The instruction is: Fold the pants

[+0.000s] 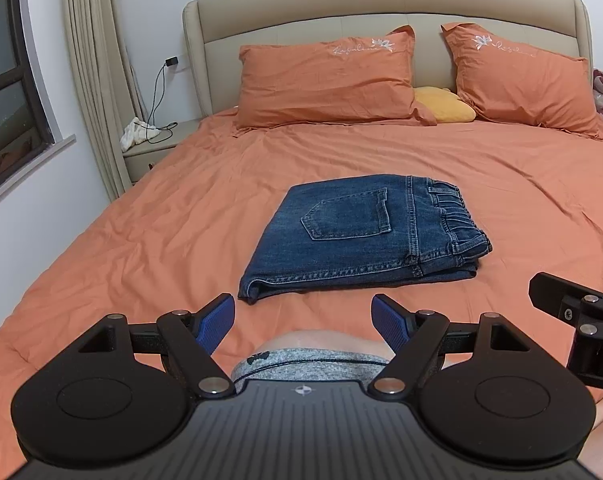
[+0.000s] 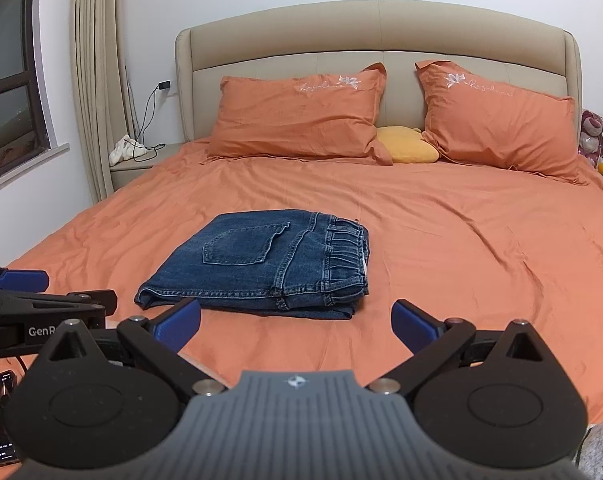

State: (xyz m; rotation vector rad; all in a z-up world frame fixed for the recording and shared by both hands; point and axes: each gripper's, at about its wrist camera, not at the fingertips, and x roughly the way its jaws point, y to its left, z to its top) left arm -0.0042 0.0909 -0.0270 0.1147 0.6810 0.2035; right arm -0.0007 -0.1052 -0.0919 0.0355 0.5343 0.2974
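Note:
Blue denim pants (image 1: 361, 236) lie folded into a compact rectangle on the orange bed sheet (image 1: 141, 220), back pocket up, waistband to the right. They also show in the right wrist view (image 2: 261, 266). My left gripper (image 1: 303, 322) is open and empty, held just short of the pants' near edge. My right gripper (image 2: 297, 326) is open and empty, also in front of the pants and apart from them. The right gripper's side shows at the right edge of the left wrist view (image 1: 573, 312).
Two orange pillows (image 1: 325, 80) (image 1: 525, 76) and a yellow cushion (image 1: 445, 110) lie by the beige headboard (image 1: 381, 4). A nightstand (image 1: 149, 152) with a white cloth and cable stands left. A window (image 1: 5, 80) and curtain are left. A phone (image 2: 3, 420) lies at lower left.

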